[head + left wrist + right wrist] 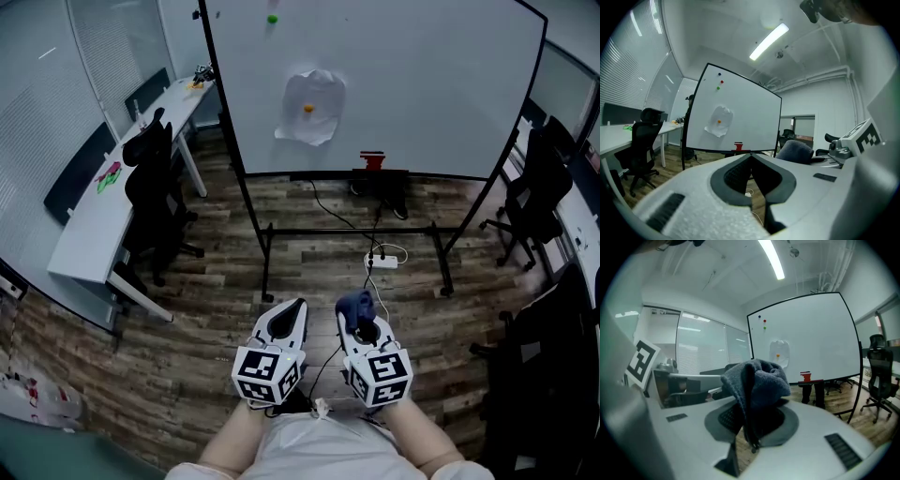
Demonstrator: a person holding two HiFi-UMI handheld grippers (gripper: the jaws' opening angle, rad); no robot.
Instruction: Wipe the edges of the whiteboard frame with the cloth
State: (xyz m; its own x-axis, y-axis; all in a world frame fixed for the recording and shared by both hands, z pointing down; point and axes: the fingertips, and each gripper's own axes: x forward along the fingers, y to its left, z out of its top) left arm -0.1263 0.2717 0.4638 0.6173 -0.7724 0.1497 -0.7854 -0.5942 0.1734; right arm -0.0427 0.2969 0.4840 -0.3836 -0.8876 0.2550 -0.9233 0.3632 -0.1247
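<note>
Near side: right gripper (364,328) jaws clamp the blue cloth (757,380); left gripper (292,307) jaws closed, empty; whiteboard (422,84) stands far ahead

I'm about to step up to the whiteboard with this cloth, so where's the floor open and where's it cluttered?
Bare wood floor runs from the left gripper up to the stand's left foot, bordered by the black chair. Crowded ahead of the right gripper: a power strip with cables lies near the crossbar, and chairs line the right side.
</note>
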